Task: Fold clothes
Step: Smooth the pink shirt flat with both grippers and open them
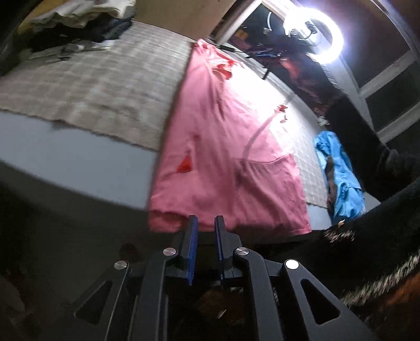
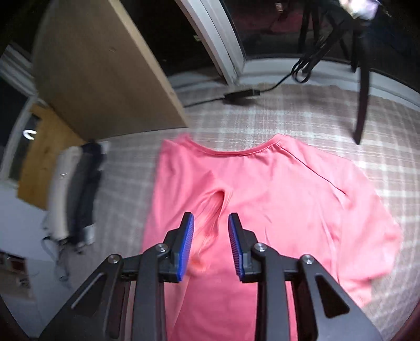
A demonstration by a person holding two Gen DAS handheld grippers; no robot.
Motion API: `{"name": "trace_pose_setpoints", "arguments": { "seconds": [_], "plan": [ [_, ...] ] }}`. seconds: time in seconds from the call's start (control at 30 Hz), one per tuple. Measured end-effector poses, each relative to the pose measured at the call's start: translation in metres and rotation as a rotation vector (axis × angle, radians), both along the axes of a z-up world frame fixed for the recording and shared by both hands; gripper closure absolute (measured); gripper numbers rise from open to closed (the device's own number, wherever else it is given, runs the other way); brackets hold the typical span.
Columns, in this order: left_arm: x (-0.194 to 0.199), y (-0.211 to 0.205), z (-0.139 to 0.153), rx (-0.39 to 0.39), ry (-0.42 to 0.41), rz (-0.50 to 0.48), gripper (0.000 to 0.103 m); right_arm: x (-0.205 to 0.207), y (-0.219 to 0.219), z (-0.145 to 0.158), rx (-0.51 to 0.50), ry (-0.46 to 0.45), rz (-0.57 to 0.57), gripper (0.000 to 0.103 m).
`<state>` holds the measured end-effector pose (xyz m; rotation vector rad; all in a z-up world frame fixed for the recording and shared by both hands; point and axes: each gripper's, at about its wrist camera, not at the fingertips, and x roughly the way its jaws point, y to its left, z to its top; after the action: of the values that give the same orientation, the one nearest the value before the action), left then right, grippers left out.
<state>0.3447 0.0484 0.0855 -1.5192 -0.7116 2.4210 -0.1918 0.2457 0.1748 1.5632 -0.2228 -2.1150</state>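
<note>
Left wrist view first: at nine to eleven o'clock lies the plaid blanket on the bed, with a heap of folded clothes at the far corner. At the centre, the pink shirt lies lengthwise, one side already folded over, its hem hanging slightly past the mattress edge at six o'clock. The left gripper hovers just at that hem, its jaws parted by a narrow gap with no cloth between them. At three o'clock a blue garment lies beside the shirt, and a ring light glares at one o'clock.

Right wrist view: the stack sits at nine o'clock, the shirt's collar at twelve. The right gripper is released, jaws apart above a loose pucker of fabric on the folded-in side; nothing is pinched.

Likely trouble: that pucker may get pressed into the next fold as a crease. The overhanging hem could slide off the bed if tugged. Glare and motion blur could hide the shirt's far edge, giving an uneven grab.
</note>
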Motion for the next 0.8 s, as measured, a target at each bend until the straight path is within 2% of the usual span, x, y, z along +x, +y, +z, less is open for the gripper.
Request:
{"name": "trace_pose_setpoints", "arguments": {
  "seconds": [0.07,0.1,0.17,0.27,0.4,0.57,0.63,0.8],
  "plan": [
    [0.01,0.0,0.003,-0.005,-0.007,0.001,0.092,0.014,0.015,0.019,-0.058,-0.005,0.031,0.076],
    [0.015,0.001,0.004,-0.013,-0.008,0.002,0.088,0.022,0.022,0.028,-0.085,-0.006,0.046,0.075],
    [0.017,0.0,0.005,-0.031,-0.007,0.009,0.087,0.037,0.033,0.047,-0.088,0.041,0.066,0.074],
    [0.006,0.001,0.0,-0.087,0.014,0.007,0.086,0.058,0.032,0.059,-0.018,0.118,0.105,0.074],
    [-0.017,0.001,-0.015,-0.188,0.004,0.006,0.083,0.078,0.02,0.032,0.023,0.087,0.155,0.074],
    [-0.049,0.009,-0.013,-0.177,0.071,-0.041,0.083,0.091,0.007,-0.013,0.074,0.103,0.185,0.074],
    [-0.066,0.015,-0.014,-0.157,0.093,-0.072,0.083,0.09,0.003,-0.025,0.048,0.113,0.168,0.074],
    [-0.099,0.028,-0.031,-0.163,0.069,-0.15,0.083,0.082,-0.017,-0.048,-0.041,0.094,0.135,0.074]
  ]
}}
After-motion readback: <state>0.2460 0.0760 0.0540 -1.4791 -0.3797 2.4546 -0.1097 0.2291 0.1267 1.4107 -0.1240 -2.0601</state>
